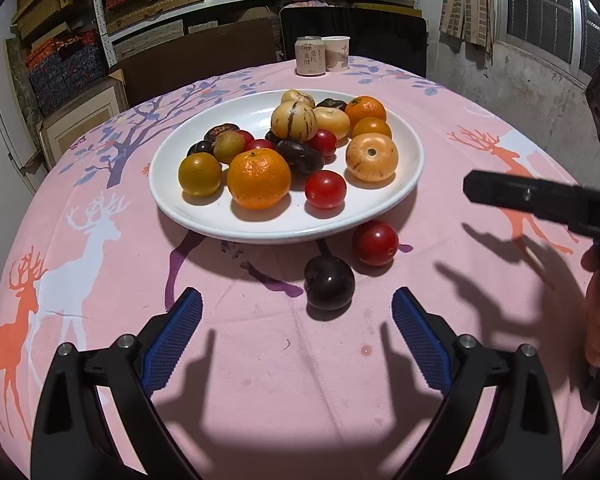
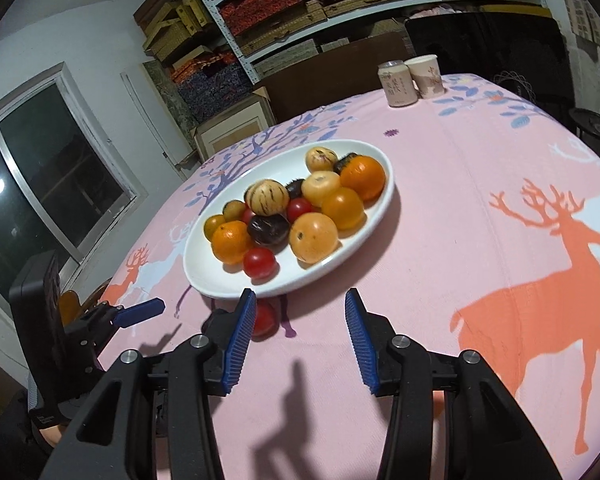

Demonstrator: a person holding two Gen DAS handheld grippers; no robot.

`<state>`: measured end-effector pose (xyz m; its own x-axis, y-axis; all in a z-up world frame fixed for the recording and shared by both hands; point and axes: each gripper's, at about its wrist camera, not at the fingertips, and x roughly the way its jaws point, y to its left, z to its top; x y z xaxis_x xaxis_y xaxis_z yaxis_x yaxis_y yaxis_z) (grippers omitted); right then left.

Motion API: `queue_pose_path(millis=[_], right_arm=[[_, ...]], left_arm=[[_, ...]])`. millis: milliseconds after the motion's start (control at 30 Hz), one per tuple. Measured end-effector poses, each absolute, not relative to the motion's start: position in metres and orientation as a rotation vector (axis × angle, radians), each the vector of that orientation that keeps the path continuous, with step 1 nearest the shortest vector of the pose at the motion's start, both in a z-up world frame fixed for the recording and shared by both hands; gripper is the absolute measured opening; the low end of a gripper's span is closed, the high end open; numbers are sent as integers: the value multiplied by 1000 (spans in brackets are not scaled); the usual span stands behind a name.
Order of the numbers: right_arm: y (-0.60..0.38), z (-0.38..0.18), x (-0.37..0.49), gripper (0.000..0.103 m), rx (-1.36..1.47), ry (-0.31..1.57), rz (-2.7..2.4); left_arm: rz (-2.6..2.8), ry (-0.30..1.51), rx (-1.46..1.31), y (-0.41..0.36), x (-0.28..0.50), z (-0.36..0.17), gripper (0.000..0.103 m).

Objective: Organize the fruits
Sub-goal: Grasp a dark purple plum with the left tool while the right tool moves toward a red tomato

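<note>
Both claws gape empty: left claw (image 1: pixel 296 312) frames the dark round plum (image 1: pixel 329 283) stranded beside the white oval plate (image 1: pixel 400 196); right claw (image 2: pixel 300 320) waits.

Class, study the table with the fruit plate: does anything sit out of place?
Yes. Two fruits lie on the tablecloth beside the white plate rather than on it: a red tomato and a dark plum, near its front rim.
</note>
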<state>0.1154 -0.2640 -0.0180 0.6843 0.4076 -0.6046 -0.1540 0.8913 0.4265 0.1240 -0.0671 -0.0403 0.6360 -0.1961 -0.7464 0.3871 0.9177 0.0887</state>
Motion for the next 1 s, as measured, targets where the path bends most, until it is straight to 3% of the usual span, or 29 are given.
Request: queue_pose_path(millis=[367,500,600,867,1000], right_arm=[[-267,-23,115,52,378,752,329],[-267,-23,116,52,379,751,330],[-268,-23,115,52,380,749,329],[-269,-23,115,52,380,747,330],[-269,-24,115,52,382,751,331]], left_arm=[[-327,820,252,-70,131,-44,91],[-327,828,244,-69,134,-45,84],[-329,843,245,-70,136,-47,72],[-351,842,283,-79,135,-49,66],[-376,850,297,-84,138,-51,49]])
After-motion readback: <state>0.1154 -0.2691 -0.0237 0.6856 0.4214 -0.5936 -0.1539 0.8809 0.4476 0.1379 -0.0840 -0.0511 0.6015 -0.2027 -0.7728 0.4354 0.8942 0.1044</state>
